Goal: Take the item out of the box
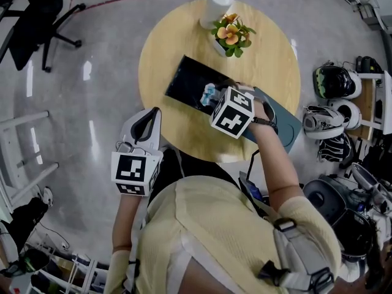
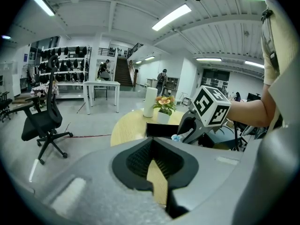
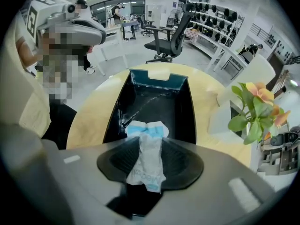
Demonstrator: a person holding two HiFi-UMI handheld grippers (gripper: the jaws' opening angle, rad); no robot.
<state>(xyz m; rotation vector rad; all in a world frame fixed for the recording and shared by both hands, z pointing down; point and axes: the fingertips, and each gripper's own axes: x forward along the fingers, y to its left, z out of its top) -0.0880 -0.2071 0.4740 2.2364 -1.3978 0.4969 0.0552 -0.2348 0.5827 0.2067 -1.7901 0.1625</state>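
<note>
The right gripper (image 3: 149, 146) has its jaws pinched on a crumpled white-and-blue packet (image 3: 146, 161), which stands upright between the pads with its blue-banded top sticking out past the fingertips. The packet hangs over the near end of the open black box (image 3: 183, 111), just above the box's dark inside. The box lies on a round wooden table (image 1: 184, 35), and a teal flap (image 3: 157, 81) stands at the box's far end. A potted plant with orange flowers (image 1: 230, 35) sits on the table just beyond the box, and a white roll (image 1: 216, 6) stands behind the plant. The left gripper (image 2: 152, 150) is held well back from the box, off the table's edge, with its jaws together and nothing between them.
</note>
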